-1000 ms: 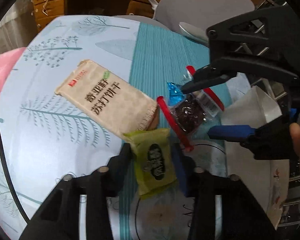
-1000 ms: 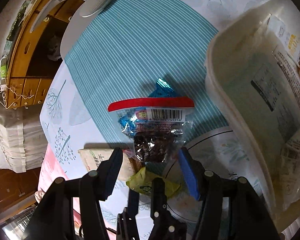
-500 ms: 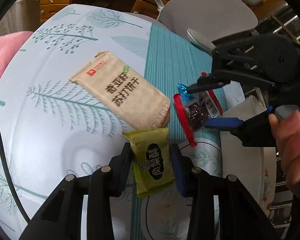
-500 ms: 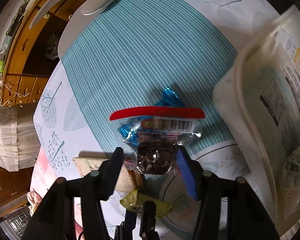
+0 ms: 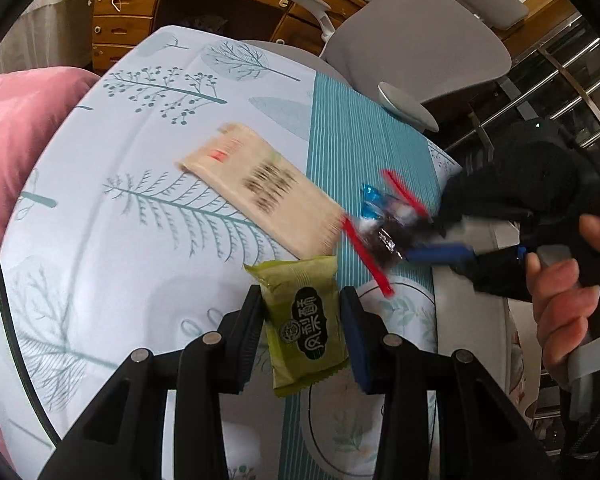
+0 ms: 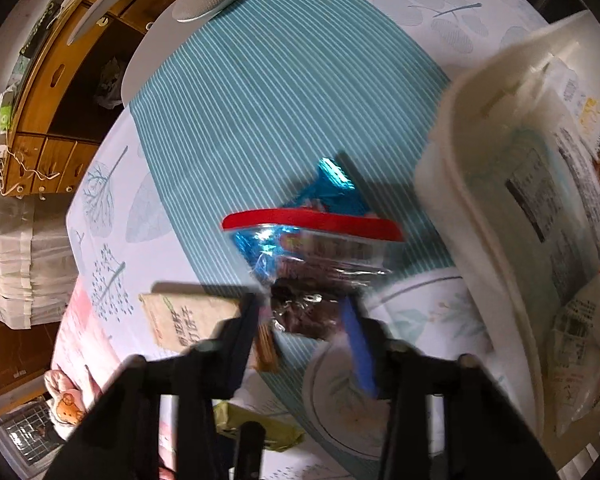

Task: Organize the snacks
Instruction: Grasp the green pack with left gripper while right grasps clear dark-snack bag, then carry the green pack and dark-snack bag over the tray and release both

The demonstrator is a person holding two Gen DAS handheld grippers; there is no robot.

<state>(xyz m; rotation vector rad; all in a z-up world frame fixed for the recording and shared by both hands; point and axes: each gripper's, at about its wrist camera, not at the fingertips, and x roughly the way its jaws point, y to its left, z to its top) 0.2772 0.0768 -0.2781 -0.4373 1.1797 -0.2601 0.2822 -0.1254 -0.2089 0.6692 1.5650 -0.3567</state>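
My left gripper (image 5: 303, 330) is shut on a green snack packet (image 5: 305, 322) and holds it above the table. My right gripper (image 6: 306, 322) is shut on a clear snack bag with a red zip strip (image 6: 312, 248), lifted off the teal striped cloth; the bag also shows in the left wrist view (image 5: 384, 226), with the right gripper (image 5: 428, 236) around it. A beige cracker pack (image 5: 260, 194) lies on the tablecloth, also visible in the right wrist view (image 6: 180, 320). A white bin (image 6: 480, 216) with several packets inside stands at the right.
A round table with a tree-print cloth (image 5: 120, 220) and a teal striped runner (image 6: 284, 92). A grey office chair (image 5: 416, 44) stands behind it. A wooden cabinet (image 5: 188, 0) is at the back. A pink cushion (image 5: 12, 128) is at the left.
Both grippers have risen with their packets. The right gripper has closed tighter on the red-zip bag and lifted it toward the bin. The view is blurred by motion.
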